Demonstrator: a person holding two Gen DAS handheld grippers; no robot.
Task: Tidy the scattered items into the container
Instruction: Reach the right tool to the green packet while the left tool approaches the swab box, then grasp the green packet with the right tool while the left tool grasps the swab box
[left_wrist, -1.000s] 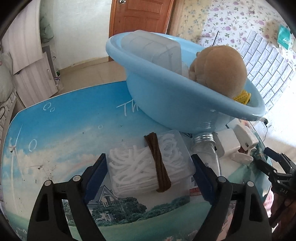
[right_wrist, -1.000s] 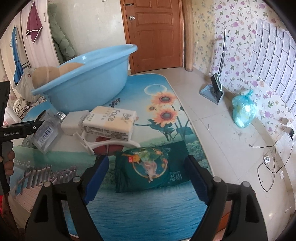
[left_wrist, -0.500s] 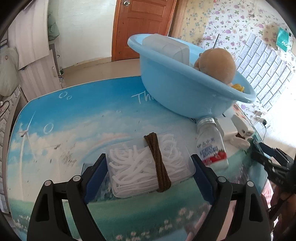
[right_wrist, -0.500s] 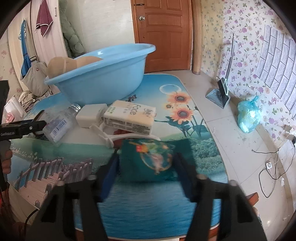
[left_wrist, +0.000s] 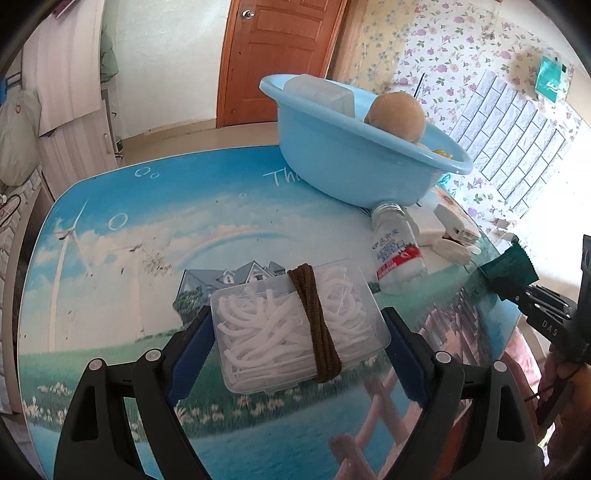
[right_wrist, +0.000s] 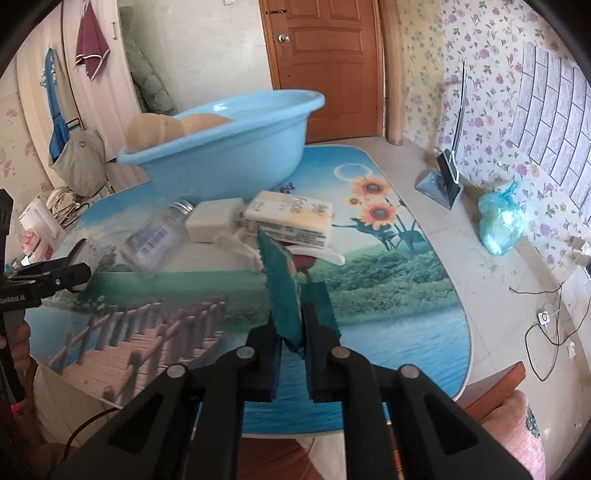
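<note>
- Right gripper (right_wrist: 291, 341) is clamped on the green snack packet (right_wrist: 282, 291), pinching its lower edge so the packet stands up on edge above the near part of the table (right_wrist: 388, 332), well short of the blue basin (right_wrist: 236, 158).
- Left gripper (left_wrist: 295, 332) has its blue fingers (left_wrist: 192, 347) snug against both ends of the clear floss-pick box (left_wrist: 295, 325), which carries a brown hair tie (left_wrist: 314, 325) round it; the box looks lifted off the table, so I judge it gripped.
- Risk one: the packet is held by a thin, slick strip, so a quick swing toward the basin could let it slide out of the jaws.
- Risk two: the carry path runs over the tissue pack (right_wrist: 288, 218), the white charger block (right_wrist: 214, 218) and the lying plastic bottle (right_wrist: 155, 240); a low pass could knock the bottle rolling.
- Risk three: the hair tie sits loosely and may slip off if the box tilts.
- Risk four: both tools head for one basin already holding a tan plush toy (left_wrist: 397, 114) and a clear container (left_wrist: 321, 94), so they could collide at the rim.
- Pose: right tool points forward and level; left tool points far across the table, basin at its far right.
</note>
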